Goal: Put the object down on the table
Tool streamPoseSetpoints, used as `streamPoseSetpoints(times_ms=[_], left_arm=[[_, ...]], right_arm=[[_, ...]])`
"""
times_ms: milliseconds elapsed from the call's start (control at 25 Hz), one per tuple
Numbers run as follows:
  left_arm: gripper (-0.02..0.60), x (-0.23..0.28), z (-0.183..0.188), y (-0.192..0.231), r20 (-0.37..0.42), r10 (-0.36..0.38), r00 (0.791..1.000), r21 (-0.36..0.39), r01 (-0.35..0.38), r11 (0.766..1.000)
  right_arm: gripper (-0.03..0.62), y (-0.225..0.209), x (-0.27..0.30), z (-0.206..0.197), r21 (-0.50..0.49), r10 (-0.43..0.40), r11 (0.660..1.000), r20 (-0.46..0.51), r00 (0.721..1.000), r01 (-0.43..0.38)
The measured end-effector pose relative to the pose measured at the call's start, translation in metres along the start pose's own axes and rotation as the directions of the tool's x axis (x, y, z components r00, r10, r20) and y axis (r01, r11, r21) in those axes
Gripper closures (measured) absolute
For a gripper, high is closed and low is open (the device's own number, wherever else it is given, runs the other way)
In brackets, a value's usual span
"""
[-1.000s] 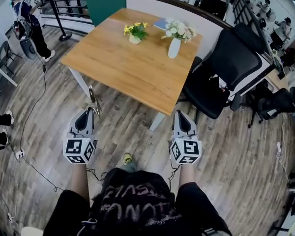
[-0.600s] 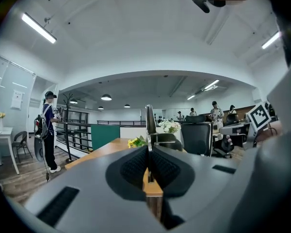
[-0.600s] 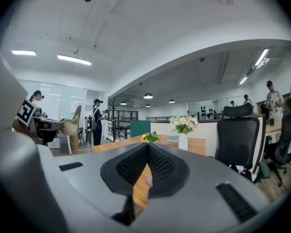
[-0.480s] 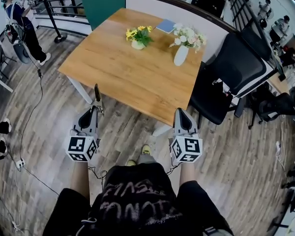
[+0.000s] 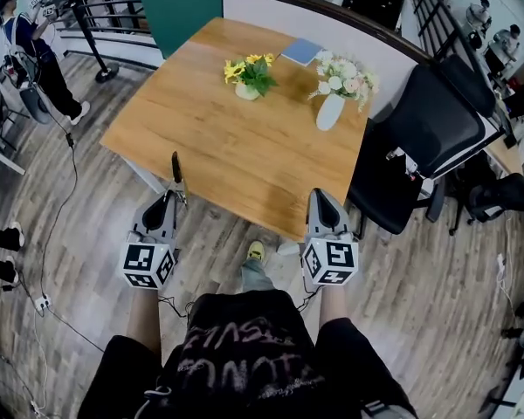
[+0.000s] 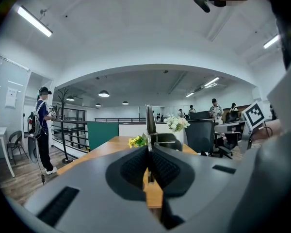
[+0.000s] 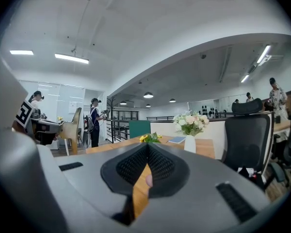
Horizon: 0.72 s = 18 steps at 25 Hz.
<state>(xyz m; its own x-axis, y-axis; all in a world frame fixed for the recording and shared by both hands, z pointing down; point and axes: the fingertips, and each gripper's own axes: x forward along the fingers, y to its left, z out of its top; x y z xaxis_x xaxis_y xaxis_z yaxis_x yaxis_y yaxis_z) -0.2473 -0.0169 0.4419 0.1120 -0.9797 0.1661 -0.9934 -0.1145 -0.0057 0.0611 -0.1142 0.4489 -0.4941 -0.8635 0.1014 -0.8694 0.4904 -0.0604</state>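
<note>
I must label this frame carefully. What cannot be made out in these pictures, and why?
Thin dark object in the left gripper: too small in head view; edge-on in left gripper view, base hidden inside the gripper.
Blue book cover: head view, too small to read.
Pinkish spot in the gap below the right gripper closed tips: right gripper view, too small to identify.

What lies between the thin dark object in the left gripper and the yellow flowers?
Only bare tabletop separates the thin dark object from the yellow flowers, seen in the head view.
</note>
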Motion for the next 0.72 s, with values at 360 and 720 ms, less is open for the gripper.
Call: streamPoseSetpoints(times_ms=[360, 720], left_arm=[[0.568, 0.1, 0.014, 0.032, -0.036, 0.018, 0.999, 0.03, -0.017, 0.999], [0.568, 0.19, 0.029, 0.043, -0.064, 0.019, 0.998, 0.057, -0.015, 0.998]], right_arm=[[0.589, -0.032, 0.105, 0.005, 0.039, 0.019, 0.999, -0.008, 1.0, -0.019], [0.589, -0.062, 0.185, 0.008, 0.088, 0.036, 0.996, -0.014, 0.999, -0.035]])
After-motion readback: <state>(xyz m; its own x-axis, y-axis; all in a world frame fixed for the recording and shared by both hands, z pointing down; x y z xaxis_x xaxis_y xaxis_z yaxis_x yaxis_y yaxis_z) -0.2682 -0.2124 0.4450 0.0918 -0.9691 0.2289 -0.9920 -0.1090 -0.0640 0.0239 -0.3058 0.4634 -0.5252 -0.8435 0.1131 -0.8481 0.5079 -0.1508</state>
